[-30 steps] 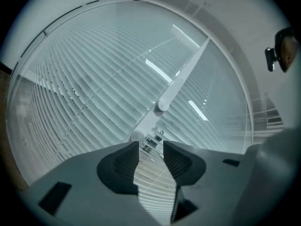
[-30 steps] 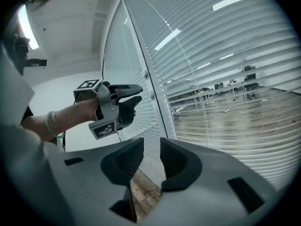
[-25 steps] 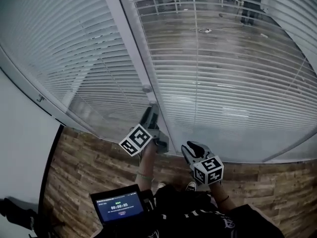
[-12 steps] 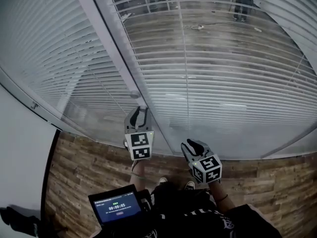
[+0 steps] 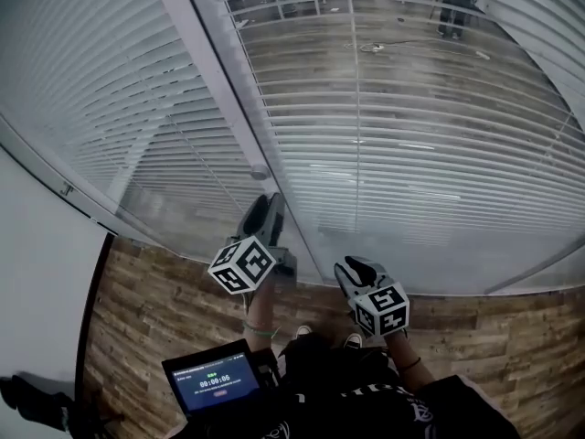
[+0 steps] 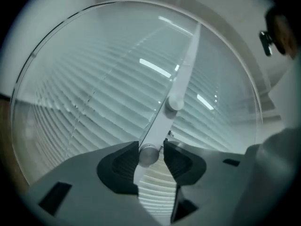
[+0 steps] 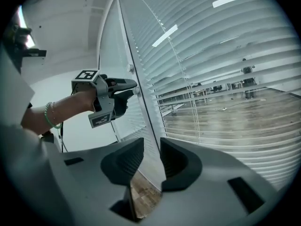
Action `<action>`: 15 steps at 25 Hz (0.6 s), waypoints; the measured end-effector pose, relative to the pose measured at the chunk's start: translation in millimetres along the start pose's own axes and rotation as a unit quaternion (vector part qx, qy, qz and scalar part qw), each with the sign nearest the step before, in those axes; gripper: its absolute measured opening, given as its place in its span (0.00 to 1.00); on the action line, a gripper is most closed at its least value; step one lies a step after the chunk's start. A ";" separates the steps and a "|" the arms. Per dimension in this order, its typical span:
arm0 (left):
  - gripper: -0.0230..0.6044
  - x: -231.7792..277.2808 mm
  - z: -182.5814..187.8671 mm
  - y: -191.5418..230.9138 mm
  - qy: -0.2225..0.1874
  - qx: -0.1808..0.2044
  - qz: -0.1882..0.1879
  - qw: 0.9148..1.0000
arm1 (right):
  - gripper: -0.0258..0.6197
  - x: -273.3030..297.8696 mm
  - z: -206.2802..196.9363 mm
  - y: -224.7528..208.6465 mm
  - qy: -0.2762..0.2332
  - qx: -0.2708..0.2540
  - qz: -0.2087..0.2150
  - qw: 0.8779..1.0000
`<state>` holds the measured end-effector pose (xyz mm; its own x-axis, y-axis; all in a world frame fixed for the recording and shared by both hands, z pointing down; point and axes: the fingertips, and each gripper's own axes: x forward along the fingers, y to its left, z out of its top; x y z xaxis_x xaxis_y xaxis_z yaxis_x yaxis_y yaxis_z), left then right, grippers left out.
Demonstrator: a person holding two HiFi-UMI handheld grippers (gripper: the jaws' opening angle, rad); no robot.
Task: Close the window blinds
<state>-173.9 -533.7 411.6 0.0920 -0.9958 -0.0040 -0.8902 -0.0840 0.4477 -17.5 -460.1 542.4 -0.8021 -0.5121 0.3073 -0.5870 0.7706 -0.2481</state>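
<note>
Blinds (image 5: 439, 154) hang behind the window glass, slats level with gaps between them. In the head view, the left gripper (image 5: 271, 205) reaches the frame (image 5: 227, 90) between the panes, and the right gripper (image 5: 351, 269) is held low just beside it. In the left gripper view, the jaws have just opened wide and flank a round knob (image 6: 149, 154) on the frame, with a gap on its right side. In the right gripper view, the jaws stand apart with nothing between them.

Fingers (image 6: 120, 166) just opened again — knob (image 6: 148, 154) between them.
</note>
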 end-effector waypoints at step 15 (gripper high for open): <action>0.24 5.0 -19.1 -6.8 0.093 0.492 0.057 0.864 | 0.22 -0.1 -9.1 -3.5 0.017 0.007 -0.009 1.000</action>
<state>-158.9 -537.4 425.7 -0.0333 -0.9841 0.1742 -0.8384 -0.0674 -0.5409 -14.3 -459.3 551.7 -0.7871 -0.5130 0.3425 -0.6034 0.7557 -0.2547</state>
